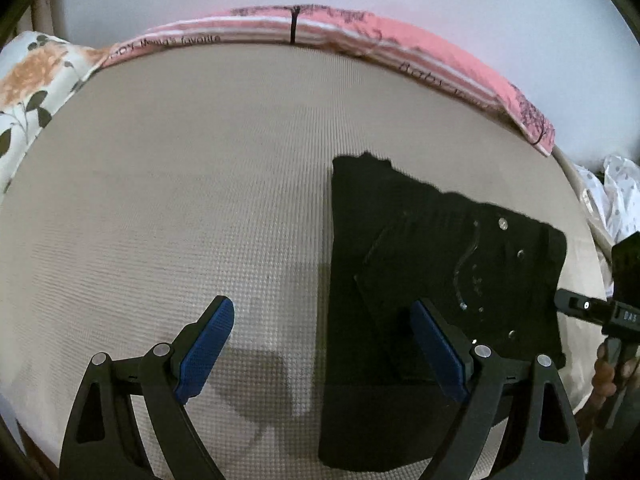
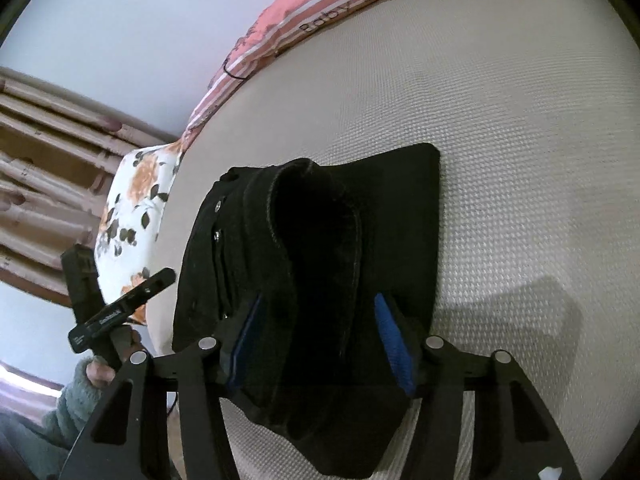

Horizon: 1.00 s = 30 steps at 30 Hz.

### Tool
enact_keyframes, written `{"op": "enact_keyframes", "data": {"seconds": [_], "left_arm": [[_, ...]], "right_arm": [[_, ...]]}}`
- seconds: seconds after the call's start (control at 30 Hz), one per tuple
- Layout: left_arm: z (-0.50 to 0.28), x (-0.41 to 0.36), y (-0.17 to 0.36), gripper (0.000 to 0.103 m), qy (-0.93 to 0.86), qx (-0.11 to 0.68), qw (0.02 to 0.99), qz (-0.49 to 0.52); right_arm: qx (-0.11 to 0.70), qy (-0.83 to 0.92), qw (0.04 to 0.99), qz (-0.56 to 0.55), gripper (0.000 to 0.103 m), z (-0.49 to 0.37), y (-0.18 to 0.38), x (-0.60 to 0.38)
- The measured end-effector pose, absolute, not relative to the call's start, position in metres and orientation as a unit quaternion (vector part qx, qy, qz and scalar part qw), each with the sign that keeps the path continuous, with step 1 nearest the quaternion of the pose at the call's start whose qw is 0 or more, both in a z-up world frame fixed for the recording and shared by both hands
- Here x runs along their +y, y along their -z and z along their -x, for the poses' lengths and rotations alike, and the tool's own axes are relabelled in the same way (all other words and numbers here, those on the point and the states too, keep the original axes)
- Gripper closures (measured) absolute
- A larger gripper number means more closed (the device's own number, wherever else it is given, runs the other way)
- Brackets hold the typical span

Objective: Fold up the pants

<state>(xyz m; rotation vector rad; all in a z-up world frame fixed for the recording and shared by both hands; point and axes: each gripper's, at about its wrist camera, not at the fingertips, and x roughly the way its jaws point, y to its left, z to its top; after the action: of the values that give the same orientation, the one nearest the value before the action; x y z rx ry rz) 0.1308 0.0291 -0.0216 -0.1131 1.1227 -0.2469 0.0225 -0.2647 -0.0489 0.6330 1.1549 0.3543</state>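
we see the black pants lying folded on the beige bed, near its right edge. our left tongs stand wide apart, holding nothing. our right tongs are clamped on a raised fold of the pants. along the far edge, a pink striped cloth reads "baby".

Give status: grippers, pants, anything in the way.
Left gripper open, empty, beside the black pants. Right gripper clamps a raised fold of pants. Beige mattress around them bare; floral pillow off at the edge.
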Motion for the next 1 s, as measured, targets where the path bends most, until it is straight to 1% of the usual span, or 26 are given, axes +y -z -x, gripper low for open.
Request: {"op": "enact_keyframes", "data": {"seconds": [0.13, 0.23, 0.33, 0.37, 0.43, 0.5, 0.63, 0.7, 0.8, 0.87, 0.9, 1.0], "left_arm": [[-0.133, 0.026, 0.03, 0.013, 0.116, 0.536, 0.834, 0.056], [-0.133, 0.027, 0.036, 0.013, 0.113, 0.543, 0.83, 0.064], [-0.133, 0.028, 0.04, 0.013, 0.114, 0.545, 0.827, 0.071], [-0.133, 0.028, 0.041, 0.013, 0.114, 0.546, 0.827, 0.072], [-0.133, 0.027, 0.042, 0.013, 0.114, 0.547, 0.826, 0.074], [-0.133, 0.026, 0.043, 0.013, 0.115, 0.547, 0.826, 0.074], [-0.131, 0.023, 0.044, 0.013, 0.118, 0.547, 0.826, 0.068], [-0.13, 0.022, 0.044, 0.013, 0.12, 0.546, 0.826, 0.07], [-0.128, 0.02, 0.043, 0.013, 0.122, 0.544, 0.828, 0.062], [-0.127, 0.019, 0.043, 0.013, 0.122, 0.544, 0.828, 0.059], [-0.126, 0.019, 0.043, 0.013, 0.121, 0.545, 0.828, 0.06], [-0.126, 0.017, 0.041, 0.013, 0.119, 0.545, 0.827, 0.062]], "right_arm": [[0.524, -0.182, 0.778, -0.295, 0.052, -0.034, 0.057, -0.264], [0.518, -0.193, 0.777, -0.303, 0.056, -0.041, 0.059, -0.262], [0.517, -0.199, 0.771, -0.315, 0.069, -0.045, 0.063, -0.261], [0.516, -0.201, 0.768, -0.322, 0.078, -0.045, 0.064, -0.262], [0.509, -0.205, 0.761, -0.346, 0.083, -0.042, 0.064, -0.262], [0.503, -0.205, 0.769, -0.336, 0.087, -0.039, 0.056, -0.258], [0.497, -0.194, 0.789, -0.304, 0.087, -0.034, 0.044, -0.25], [0.503, -0.188, 0.793, -0.288, 0.082, -0.037, 0.046, -0.246], [0.507, -0.186, 0.79, -0.291, 0.077, -0.039, 0.052, -0.249], [0.507, -0.188, 0.786, -0.301, 0.077, -0.04, 0.056, -0.252], [0.505, -0.191, 0.783, -0.309, 0.082, -0.04, 0.056, -0.252], [0.488, -0.199, 0.786, -0.323, 0.092, -0.037, 0.046, -0.251]]}}
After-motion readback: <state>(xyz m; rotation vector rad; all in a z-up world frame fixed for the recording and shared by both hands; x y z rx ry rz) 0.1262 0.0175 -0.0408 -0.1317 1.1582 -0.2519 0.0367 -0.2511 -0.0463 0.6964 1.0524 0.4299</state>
